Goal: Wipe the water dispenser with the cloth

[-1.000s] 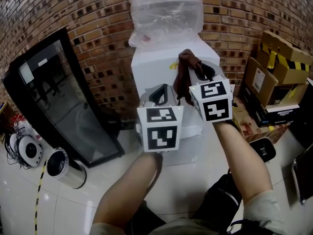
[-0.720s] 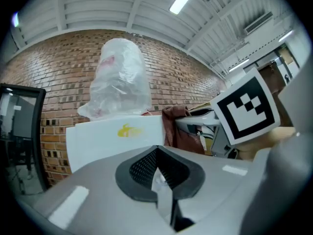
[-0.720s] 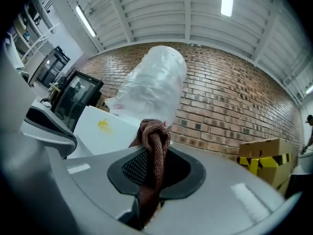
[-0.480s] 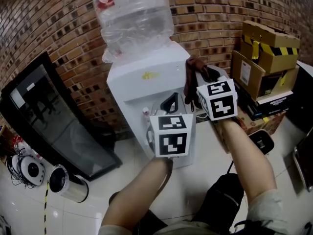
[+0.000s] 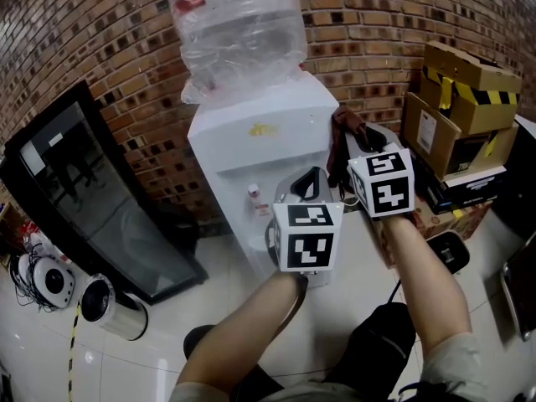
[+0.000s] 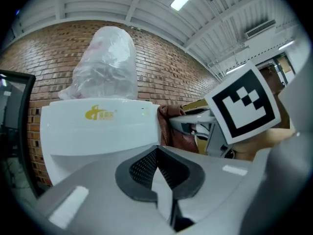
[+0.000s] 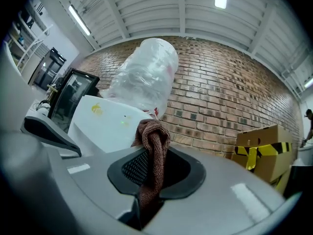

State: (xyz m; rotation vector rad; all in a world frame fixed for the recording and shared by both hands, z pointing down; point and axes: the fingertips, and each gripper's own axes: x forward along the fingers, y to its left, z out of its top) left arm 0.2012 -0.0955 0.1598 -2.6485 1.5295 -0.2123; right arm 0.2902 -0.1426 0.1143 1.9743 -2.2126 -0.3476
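Nearest, the left hand-held gripper point(image 6: 157, 155) is clenched, its jaws pressed together with nothing between them, in front of the white water dispenser point(image 5: 251, 141). Beside it, the right hand-held gripper point(image 7: 151, 163) is clamped on a brown cloth point(image 7: 152, 136), which bunches up above the jaws. The cloth sits just beside the dispenser's upper right corner; contact cannot be made out. A clear water bottle point(image 5: 234, 32) stands on top. Behind runs a brick wall point(image 5: 100, 32), with cardboard boxes point(image 5: 456, 86) to the right.
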